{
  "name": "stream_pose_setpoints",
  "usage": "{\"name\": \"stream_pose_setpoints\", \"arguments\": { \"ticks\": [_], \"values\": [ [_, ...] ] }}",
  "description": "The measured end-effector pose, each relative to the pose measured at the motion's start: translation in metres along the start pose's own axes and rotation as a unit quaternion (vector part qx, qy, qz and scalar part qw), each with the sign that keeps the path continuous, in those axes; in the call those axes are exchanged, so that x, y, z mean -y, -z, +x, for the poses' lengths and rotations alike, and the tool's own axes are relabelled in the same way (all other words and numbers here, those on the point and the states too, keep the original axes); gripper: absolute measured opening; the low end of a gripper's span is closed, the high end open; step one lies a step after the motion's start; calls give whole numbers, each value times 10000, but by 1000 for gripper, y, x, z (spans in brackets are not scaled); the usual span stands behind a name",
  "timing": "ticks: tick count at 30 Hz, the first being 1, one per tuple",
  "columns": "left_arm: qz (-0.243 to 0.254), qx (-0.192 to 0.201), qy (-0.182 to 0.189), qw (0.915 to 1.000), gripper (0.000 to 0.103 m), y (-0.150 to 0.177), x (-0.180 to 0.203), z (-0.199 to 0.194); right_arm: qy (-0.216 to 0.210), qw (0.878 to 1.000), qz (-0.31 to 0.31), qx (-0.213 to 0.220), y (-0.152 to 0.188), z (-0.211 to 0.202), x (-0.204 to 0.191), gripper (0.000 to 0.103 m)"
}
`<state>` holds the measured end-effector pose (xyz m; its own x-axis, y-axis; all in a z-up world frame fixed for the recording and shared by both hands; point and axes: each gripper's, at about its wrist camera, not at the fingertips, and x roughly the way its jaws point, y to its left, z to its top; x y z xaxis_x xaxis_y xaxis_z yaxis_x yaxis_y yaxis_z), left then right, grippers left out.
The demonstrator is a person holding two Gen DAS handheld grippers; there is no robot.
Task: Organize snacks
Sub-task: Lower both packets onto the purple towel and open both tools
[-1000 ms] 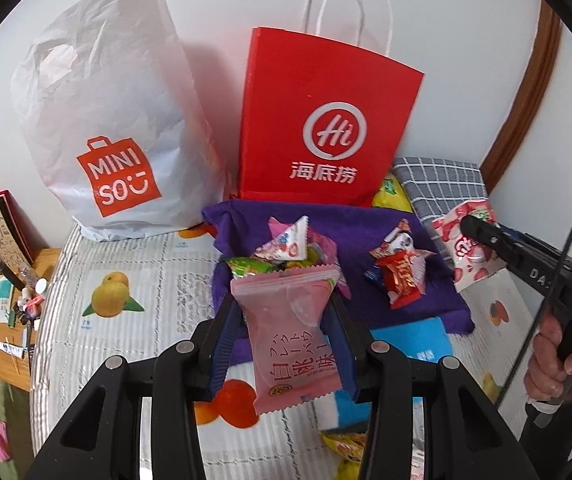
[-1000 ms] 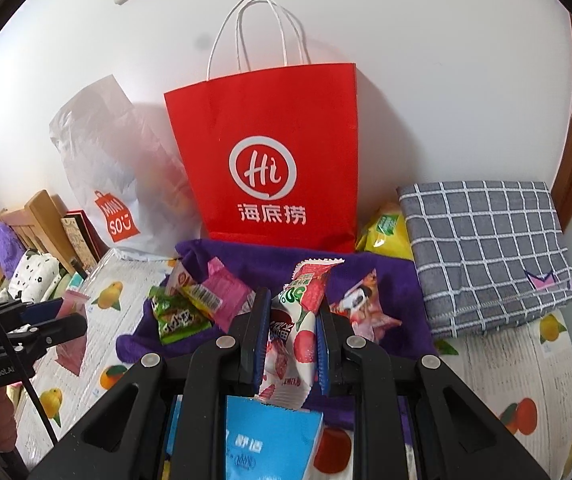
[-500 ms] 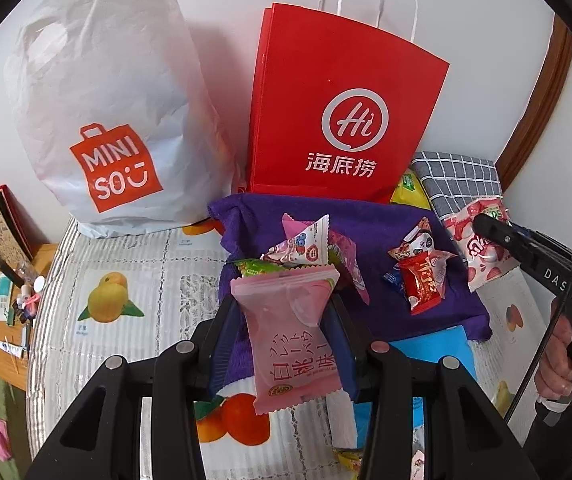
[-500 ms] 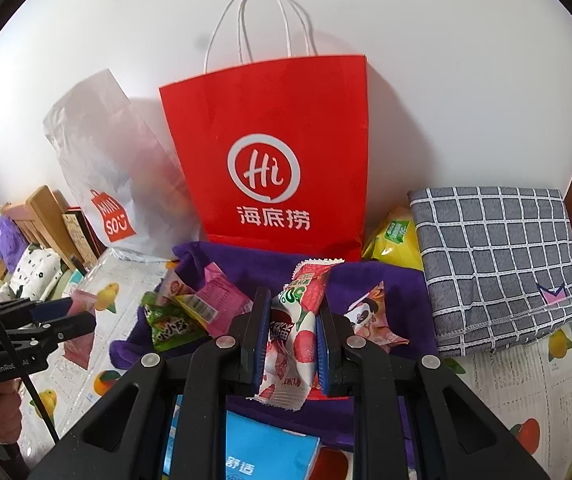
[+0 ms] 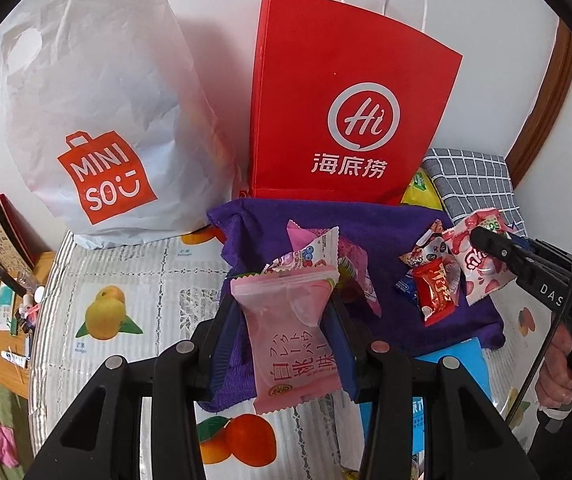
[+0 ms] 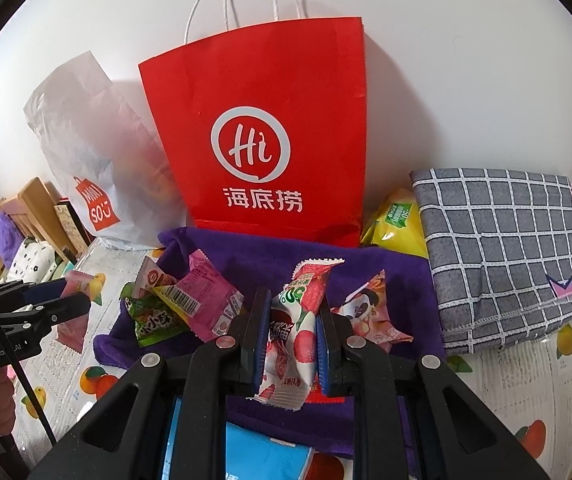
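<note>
- Nearest, the left gripper (image 5: 286, 332) is clamped on a pale pink plastic snack packet with red lettering (image 5: 291, 340); the packet stands upright between the blue pads.
- Likewise, the right gripper (image 6: 290, 340) is clamped narrow on a white-and-red lychee-print snack packet (image 6: 293, 332), also upright.
- Just ahead of both grippers lies a purple fleece cloth (image 6: 385, 276) carrying loose wrapped snacks: a pink and green cluster (image 6: 178, 304) and a panda-print packet (image 6: 365, 312).
- Beyond the cloth stand a red paper carrier bag with white handles (image 6: 262, 132) and a white plastic shopping bag with an orange logo (image 5: 86, 120).
- Progress, judged: two packets lifted, none visibly sorted; several remain on the cloth.
- Compared with one second ago, both bags appear larger and closer; both grips are unchanged.
</note>
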<state>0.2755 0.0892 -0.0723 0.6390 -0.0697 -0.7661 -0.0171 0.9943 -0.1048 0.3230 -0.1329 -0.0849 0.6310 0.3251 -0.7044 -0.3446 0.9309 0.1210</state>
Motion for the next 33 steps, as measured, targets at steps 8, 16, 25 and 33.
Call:
{"name": "stream_pose_setpoints", "arguments": {
  "ticks": [8,16,25,33],
  "values": [
    [-1,-25,13,10000,42,-1,-3,7,-80,9998,-43,-184,4,21,-1,20],
    [-14,-36,77,10000,42,-3,-4,14,-271,9988,-79,-402,11,40,-5,20],
    [-11,-31,151,9999,42,-3,-3,16,-290,9977,-178,-595,17,53,-10,20],
    [-129,-90,359,9992,42,-3,-4,24,-279,9968,-226,-713,20,62,-12,20]
  ]
}}
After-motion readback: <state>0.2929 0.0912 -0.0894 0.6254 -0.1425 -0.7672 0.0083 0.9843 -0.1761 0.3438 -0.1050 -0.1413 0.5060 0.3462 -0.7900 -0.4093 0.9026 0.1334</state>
